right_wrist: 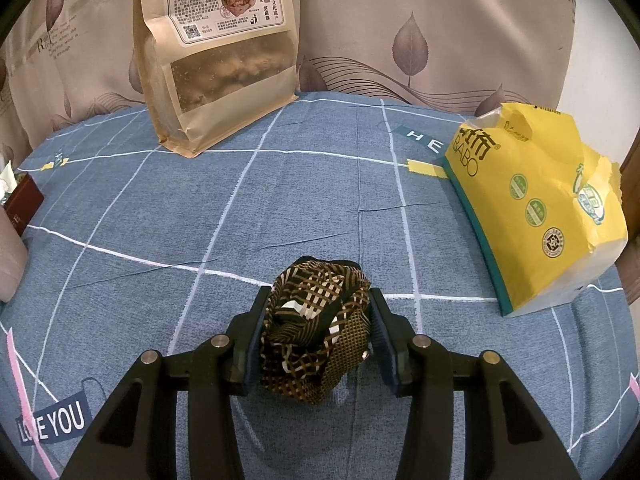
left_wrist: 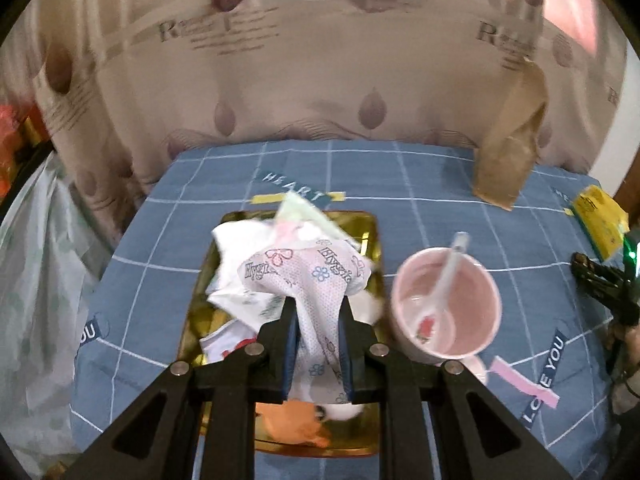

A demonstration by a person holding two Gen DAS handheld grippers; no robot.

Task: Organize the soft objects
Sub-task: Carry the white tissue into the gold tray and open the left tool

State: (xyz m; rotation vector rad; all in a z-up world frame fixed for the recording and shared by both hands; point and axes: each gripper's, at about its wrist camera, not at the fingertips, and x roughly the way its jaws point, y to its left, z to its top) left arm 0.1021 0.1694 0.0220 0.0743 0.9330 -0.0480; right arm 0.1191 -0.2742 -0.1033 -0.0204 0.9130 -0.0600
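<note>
Left wrist view only: left gripper pinching crumpled white printed wrapper above gold tray, pink mug beside tray

Right wrist view only: right gripper clamping balled black-brown patterned cloth, well apart from tray, on blue checked bedsheet

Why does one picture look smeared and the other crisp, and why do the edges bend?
Left wrist view: the curtain and brown bag smear with motion blur, and the gold tray glares. Right wrist view: sharp, the brown bag's print legible. Both: the fisheye lens bows the blue cloth's lines and darkens the corners.
</note>
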